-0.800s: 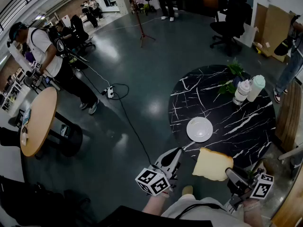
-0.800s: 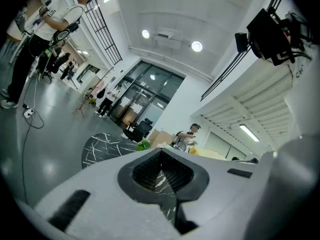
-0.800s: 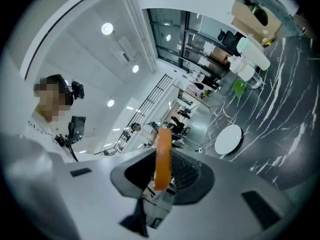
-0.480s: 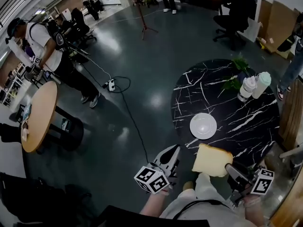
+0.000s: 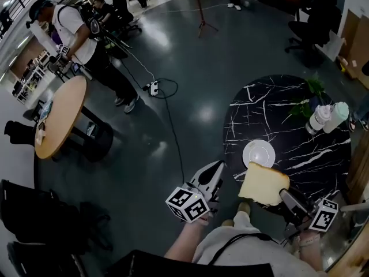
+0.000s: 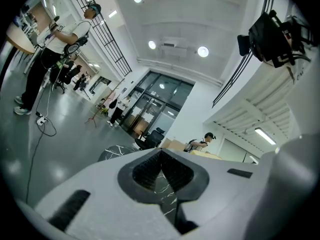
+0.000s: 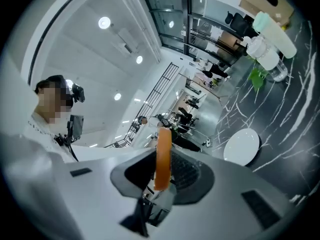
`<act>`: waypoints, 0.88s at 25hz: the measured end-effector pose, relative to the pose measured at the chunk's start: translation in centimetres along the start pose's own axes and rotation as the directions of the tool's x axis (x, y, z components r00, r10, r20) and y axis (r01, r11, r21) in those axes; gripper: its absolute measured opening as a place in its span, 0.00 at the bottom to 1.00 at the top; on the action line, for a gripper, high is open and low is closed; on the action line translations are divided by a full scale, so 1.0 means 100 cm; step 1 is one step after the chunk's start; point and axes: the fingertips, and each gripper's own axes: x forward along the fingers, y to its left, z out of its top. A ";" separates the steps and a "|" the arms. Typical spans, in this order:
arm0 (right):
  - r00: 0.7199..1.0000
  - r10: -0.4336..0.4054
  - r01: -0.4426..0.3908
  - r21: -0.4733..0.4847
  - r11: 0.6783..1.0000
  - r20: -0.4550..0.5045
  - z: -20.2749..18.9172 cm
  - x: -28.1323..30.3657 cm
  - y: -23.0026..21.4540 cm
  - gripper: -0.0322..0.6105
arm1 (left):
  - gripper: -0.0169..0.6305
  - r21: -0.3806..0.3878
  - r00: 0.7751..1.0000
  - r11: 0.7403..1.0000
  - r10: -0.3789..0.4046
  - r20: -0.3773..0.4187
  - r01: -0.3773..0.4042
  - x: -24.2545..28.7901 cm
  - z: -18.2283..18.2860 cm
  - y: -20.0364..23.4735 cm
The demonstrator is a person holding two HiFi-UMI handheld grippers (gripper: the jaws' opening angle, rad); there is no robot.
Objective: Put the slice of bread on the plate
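Bread slice (image 5: 263, 184) in grip of right tool (image 5: 288, 199), near the plate (image 5: 259, 153).

The left gripper (image 6: 161, 159) is seen at the near edge, its grey jaws closed together at the tips, with nothing gripped between the dark ribbed pads (image 6: 146, 173). A black marbled table (image 6: 116, 152) is glimpsed just beyond them. At the far left a person (image 6: 55, 49) in a white top is seen standing on the glossy floor (image 6: 65, 149), and a cable (image 6: 42, 124) is laid near the feet. Glass doors (image 6: 160, 109) and a dark office chair (image 6: 156, 136) are shown far off. Another person (image 6: 202, 141) is seen further right, and round ceiling lights (image 6: 202, 51) are lit overhead.
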 end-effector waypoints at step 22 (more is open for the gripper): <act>0.994 0.000 0.020 0.181 0.983 -0.111 0.000 -0.019 -0.093 0.18 | 0.04 -0.086 0.993 0.990 0.111 -0.036 -0.114 0.061 -0.042 0.008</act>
